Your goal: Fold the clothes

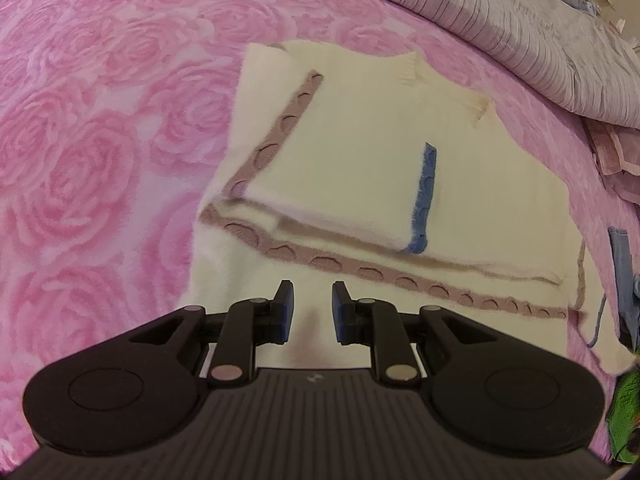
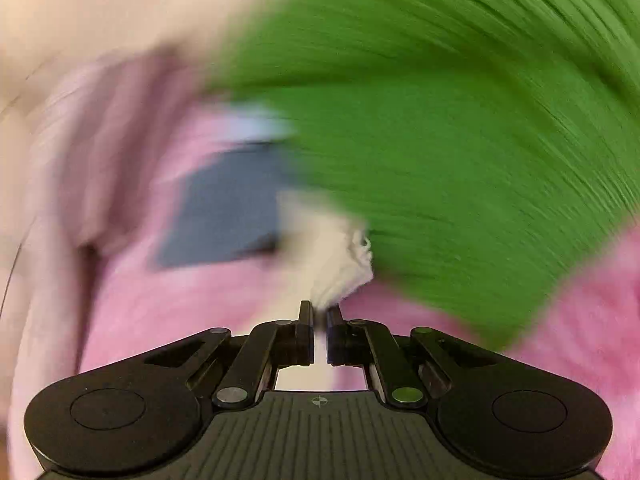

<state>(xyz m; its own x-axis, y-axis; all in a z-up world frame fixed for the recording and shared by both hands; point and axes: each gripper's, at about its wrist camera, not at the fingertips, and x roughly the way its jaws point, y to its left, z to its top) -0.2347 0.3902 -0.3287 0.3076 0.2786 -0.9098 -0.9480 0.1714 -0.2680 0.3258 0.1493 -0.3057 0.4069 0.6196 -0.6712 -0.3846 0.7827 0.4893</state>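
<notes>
Item: cream knit sweater (image 1: 360, 184) with mauve and blue cable trim; it lay partly folded, flat on my pink rose bedspread. One white corner (image 2: 340, 264) was pinched up.

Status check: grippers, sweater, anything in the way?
Left gripper open, empty above cream sweater. Right gripper shut on cream fabric, view blurred. Green cloth close beside right.
</notes>
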